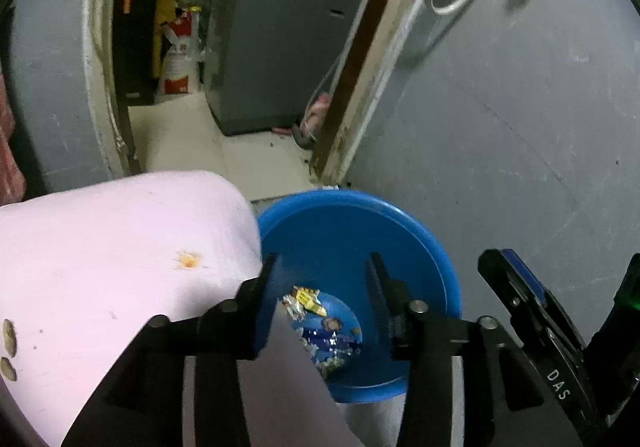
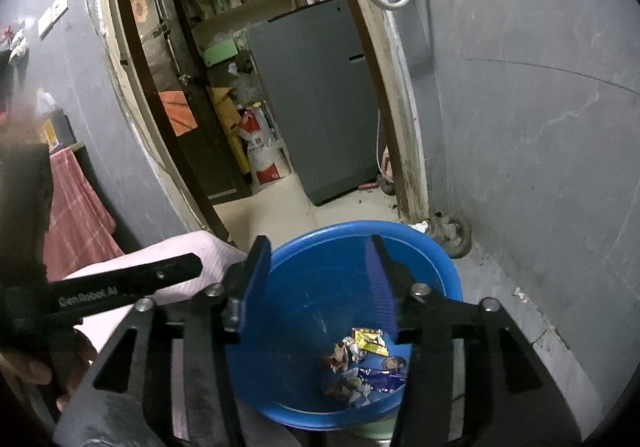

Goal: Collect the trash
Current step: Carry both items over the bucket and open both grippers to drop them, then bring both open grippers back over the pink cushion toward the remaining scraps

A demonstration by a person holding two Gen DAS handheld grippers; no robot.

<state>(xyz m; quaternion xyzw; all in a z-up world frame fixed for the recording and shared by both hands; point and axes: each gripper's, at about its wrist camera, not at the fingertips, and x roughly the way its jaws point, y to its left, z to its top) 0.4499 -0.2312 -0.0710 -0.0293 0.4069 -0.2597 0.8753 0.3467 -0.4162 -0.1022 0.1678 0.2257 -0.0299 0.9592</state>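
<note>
Both grippers hang over a blue basin, each with its jaws apart and nothing between them. The left gripper (image 1: pixel 322 267) points down into the basin (image 1: pixel 420 243); its fingers frame a small heap of crumpled wrappers (image 1: pixel 320 323) lying on the basin's bottom, well below the fingertips and not touched by them. The right gripper (image 2: pixel 320 251) hovers over the same basin (image 2: pixel 332 271), released as well, and the wrappers (image 2: pixel 368 363) lie beneath it, nearer its right finger.

In the left view the right gripper shows at the lower right edge. In the right view the left gripper reaches in from the left, with a hand (image 2: pixel 28 371) gripping it at the lower left corner.

A pale pink cushion (image 1: pixel 120 255) presses against the basin's left rim and covers part of it. The basin sits by a grey wall (image 1: pixel 500 127). Beyond it a doorway opens onto a pale floor, where a grey cabinet (image 1: pixel 288 35) and a red and white sack (image 1: pixel 180 55) stand.
</note>
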